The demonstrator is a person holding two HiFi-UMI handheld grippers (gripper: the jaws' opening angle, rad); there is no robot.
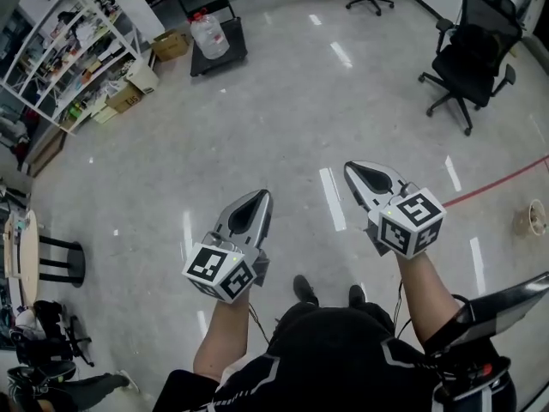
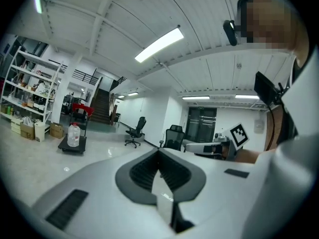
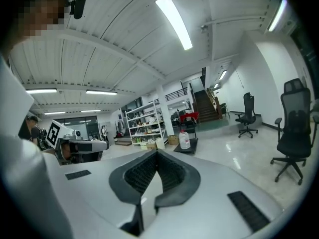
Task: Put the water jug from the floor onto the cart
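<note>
Far from the cart (image 1: 225, 57) carrying the water jug (image 1: 209, 34), my left gripper (image 1: 260, 199) and right gripper (image 1: 354, 172) are pressed together, empty.

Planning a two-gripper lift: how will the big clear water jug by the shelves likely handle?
The water jug looks large and clear, so if full it is probably heavy. Its smooth rounded plastic walls may slip between narrow jaws. It stands upright on a broad base on the cart, so it seems unlikely to tip.
</note>
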